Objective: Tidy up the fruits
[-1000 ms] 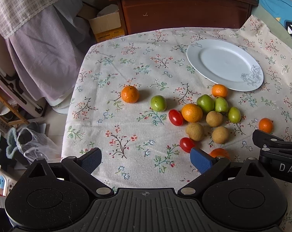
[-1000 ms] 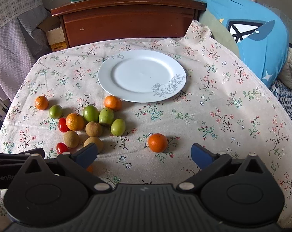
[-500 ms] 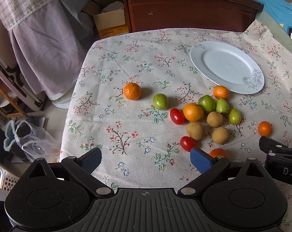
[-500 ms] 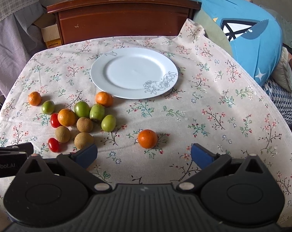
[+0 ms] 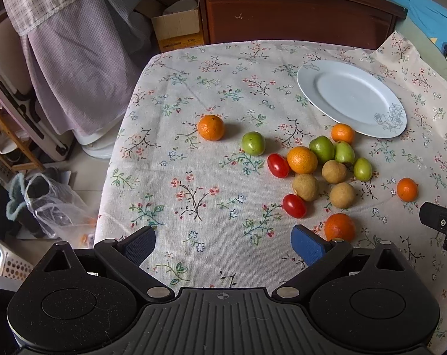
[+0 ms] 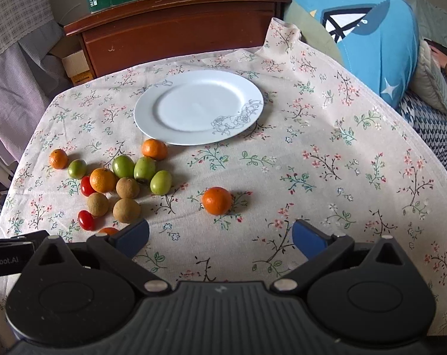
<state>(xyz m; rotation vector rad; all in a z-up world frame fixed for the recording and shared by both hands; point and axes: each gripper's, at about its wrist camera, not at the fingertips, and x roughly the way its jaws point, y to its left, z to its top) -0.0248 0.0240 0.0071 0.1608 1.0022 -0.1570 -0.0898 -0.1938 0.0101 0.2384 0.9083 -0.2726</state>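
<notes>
Both tools hover over the near edge of the floral cloth (image 6: 327, 136), each holding nothing. The left gripper (image 5: 223, 244) has its ribbed blue pads spread wide, and the right gripper (image 6: 220, 236) is spread just as wide.

The fruit lies loose on the cloth's left half. Nearest is an orange (image 5: 340, 227) just beside the left gripper's right pad. One mandarin (image 6: 217, 200) sits alone ahead of the right gripper, dimpled and glossy. Left of it is the cluster: two smooth, shiny cherry tomatoes (image 6: 85, 219), three round, matte tan longans (image 6: 126, 210), a larger orange (image 6: 102, 180) and three smooth green plums (image 6: 161, 182) set close together. Farther left, a fourth plum (image 6: 77, 168) and a small mandarin (image 6: 58, 158) sit a little apart.

Another mandarin (image 6: 154, 148) nearly touches the plate (image 6: 152, 100), a round, glazed white dish with a grey flower sketch on its rim. Beyond stands a dark wooden cabinet (image 6: 176, 29).
</notes>
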